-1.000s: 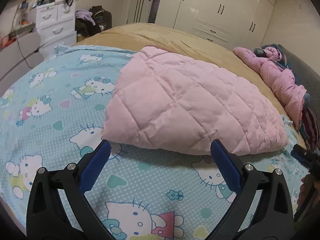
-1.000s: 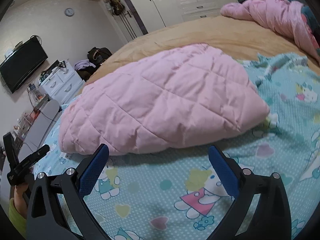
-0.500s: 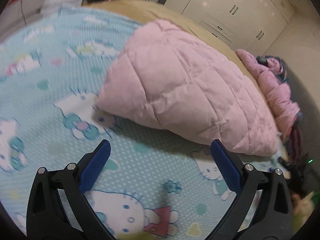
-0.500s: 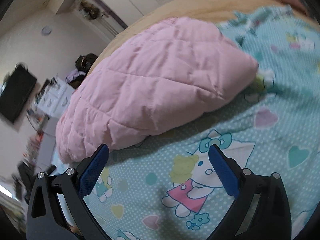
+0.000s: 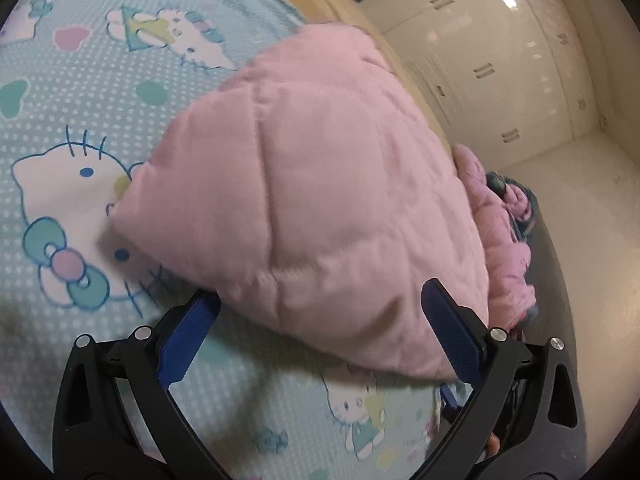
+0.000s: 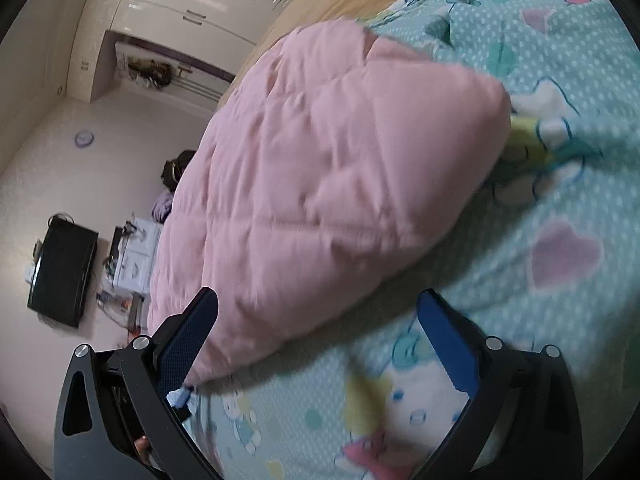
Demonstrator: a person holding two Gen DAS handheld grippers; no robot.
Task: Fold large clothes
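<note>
Both hand-held grippers are closing in, tilted, on the near edge of the pink quilted jacket (image 5: pixel 320 200), folded on the Hello Kitty bed sheet (image 5: pixel 72 128).
You're approaching: left hand-held gripper (image 5: pixel 320 332) and right hand-held gripper (image 6: pixel 320 332) are gaping wide, gripping nothing; next, pinch the hem corners.

White wardrobes (image 5: pixel 500 72), a wall television (image 6: pixel 62 276), a drawer unit (image 6: pixel 136 256).
</note>
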